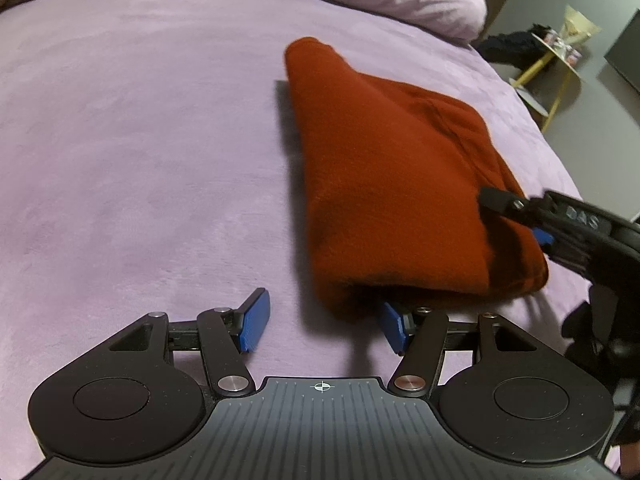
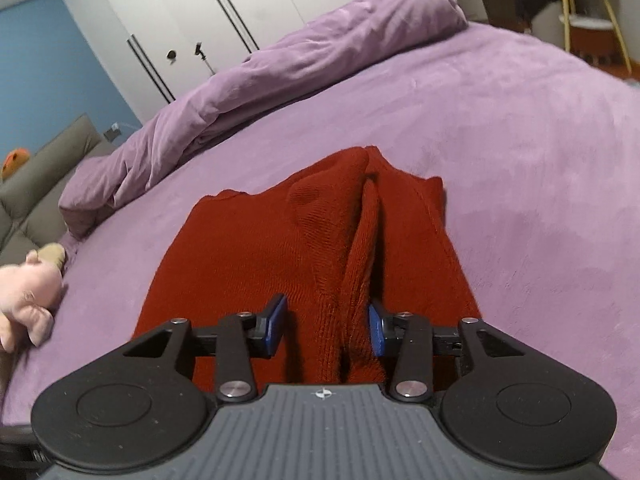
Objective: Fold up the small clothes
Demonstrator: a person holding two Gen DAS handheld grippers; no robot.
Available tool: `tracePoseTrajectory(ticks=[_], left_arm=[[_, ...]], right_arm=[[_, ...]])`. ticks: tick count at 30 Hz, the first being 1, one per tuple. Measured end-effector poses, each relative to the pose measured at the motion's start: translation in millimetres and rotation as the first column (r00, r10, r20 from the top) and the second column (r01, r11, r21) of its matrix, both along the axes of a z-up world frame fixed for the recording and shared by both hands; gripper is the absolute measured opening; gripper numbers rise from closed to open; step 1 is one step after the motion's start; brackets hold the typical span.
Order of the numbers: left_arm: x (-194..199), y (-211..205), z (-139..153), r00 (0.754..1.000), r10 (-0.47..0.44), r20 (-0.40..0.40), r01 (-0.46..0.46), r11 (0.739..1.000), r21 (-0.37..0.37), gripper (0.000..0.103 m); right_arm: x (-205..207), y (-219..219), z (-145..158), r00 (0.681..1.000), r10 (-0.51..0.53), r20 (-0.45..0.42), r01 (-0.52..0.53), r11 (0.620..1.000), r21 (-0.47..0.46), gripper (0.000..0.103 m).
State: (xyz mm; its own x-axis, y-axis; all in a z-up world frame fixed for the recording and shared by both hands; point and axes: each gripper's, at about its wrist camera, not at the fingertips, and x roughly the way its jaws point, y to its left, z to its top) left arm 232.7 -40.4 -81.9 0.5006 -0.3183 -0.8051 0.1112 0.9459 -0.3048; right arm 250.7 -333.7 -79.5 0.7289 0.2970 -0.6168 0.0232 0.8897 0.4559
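Note:
A folded dark red knit garment [image 1: 392, 184] lies on the purple bed cover [image 1: 140, 140]. My left gripper [image 1: 324, 326] is open at the garment's near edge; its right pad sits partly under the fabric's corner and its left pad is over bare cover. In the right wrist view the garment [image 2: 280, 256] fills the middle, with a raised fold running between the jaws. My right gripper [image 2: 327, 328] is open over the garment's near end, one pad on each side of that fold. It also shows in the left wrist view [image 1: 520, 216] at the garment's right edge.
A bunched purple duvet [image 2: 280, 64] lies along the far side of the bed. A pink plush toy [image 2: 28, 292] sits at the bed's left edge, beside a grey sofa [image 2: 44, 168]. White wardrobes [image 2: 224, 12] stand behind. A yellow-legged side table [image 1: 556, 64] stands past the bed's right edge.

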Motion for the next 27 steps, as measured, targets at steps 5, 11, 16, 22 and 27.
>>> tracePoseTrajectory(ticks=[5,11,16,22,27], left_arm=[[1,-1,0,1.000,0.015,-0.006,-0.015,1.000,0.004,0.065],[0,5,-1,0.998,0.057,-0.006,-0.057,0.998,0.015,0.066],[1,3,1,0.998,0.064,-0.003,-0.064,0.998,0.021,0.066],[-2,1,5,0.997,0.072,0.000,-0.072,0.997,0.023,0.066],[-4,3,6,0.996,0.087,-0.002,-0.087,0.996,0.032,0.068]], right_arm=[[7,10,-1,1.000,0.010,0.012,-0.009,0.998,-0.057,0.043],[-7,3,4,1.000,-0.003,-0.009,0.003,1.000,-0.013,0.044],[-48,-13,1,0.998,-0.067,-0.013,0.068,0.991,0.116,0.049],[-60,-11,-9,0.997,-0.075,-0.030,0.080,0.964,0.253,0.048],[-53,-9,-11,0.996,-0.093,-0.008,0.090,0.940,0.328,0.018]])
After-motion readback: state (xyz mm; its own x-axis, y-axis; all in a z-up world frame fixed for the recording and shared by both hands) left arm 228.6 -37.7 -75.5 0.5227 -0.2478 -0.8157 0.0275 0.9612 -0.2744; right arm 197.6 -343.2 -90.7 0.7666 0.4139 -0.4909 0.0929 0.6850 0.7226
